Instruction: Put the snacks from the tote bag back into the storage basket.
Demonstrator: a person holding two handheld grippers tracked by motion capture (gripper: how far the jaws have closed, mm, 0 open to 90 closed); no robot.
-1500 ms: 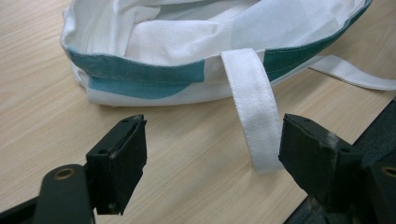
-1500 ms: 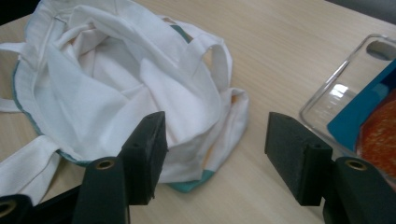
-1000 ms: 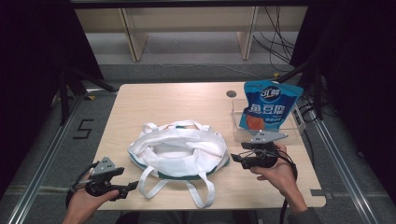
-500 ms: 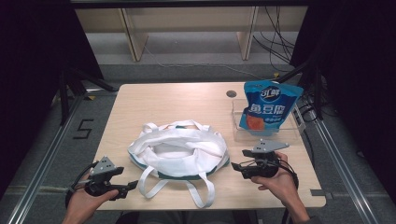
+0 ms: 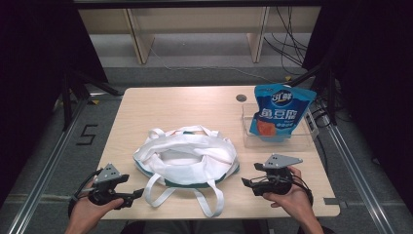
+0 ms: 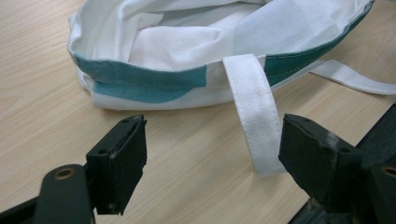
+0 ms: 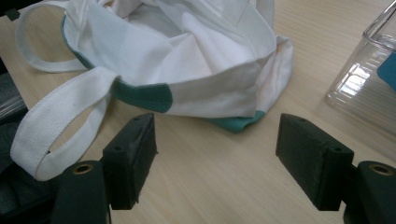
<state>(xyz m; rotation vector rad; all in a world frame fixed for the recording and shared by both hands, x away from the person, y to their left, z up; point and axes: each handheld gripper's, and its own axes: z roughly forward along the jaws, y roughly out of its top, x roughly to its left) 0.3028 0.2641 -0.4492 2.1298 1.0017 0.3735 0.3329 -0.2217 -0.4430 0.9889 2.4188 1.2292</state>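
— Did something move?
— Yes. Right gripper (image 5: 246, 183) slid a bit toward the near table edge, and its jaws have just been opening. Now they stand wide, holding nothing.
— And the left gripper (image 5: 139, 193)?
— Wide open too, empty, one white strap (image 6: 254, 119) lying between its jaws.
— Where is the bag (image 5: 187, 156)?
— Flat mid-table, long side running left to right, mouth up. From high up you also see a blue snack pouch (image 5: 280, 113) in a clear box (image 5: 302, 139).

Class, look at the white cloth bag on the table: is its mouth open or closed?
Open: the bag lies slumped on the table, its rim spread wide, showing the white inside.
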